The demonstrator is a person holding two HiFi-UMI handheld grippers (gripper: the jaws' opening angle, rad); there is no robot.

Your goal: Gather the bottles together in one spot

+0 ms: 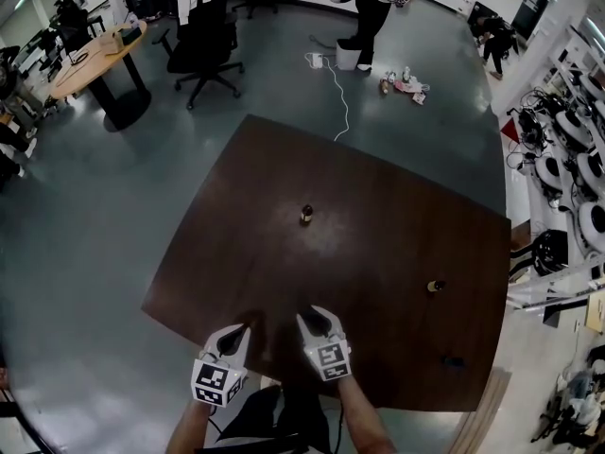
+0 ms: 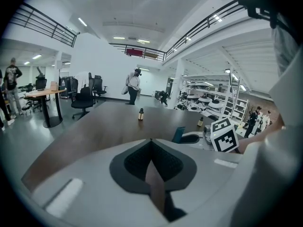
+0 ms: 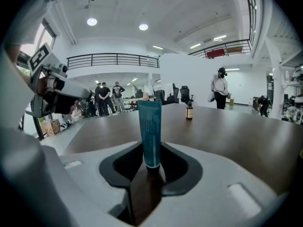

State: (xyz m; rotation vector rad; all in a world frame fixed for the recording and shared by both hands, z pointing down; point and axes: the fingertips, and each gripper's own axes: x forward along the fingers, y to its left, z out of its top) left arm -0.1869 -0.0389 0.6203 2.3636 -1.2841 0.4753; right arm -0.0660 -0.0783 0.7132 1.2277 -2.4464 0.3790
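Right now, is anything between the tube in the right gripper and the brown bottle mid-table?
Nothing visible is. The right gripper holds the teal tube upright, and only bare table lies between it and the brown bottle ahead.

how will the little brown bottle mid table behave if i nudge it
The brown bottle stands upright and narrow, so a high push would likely tip it. Its round body would probably roll on the smooth table afterwards. It looks small, so probably light.
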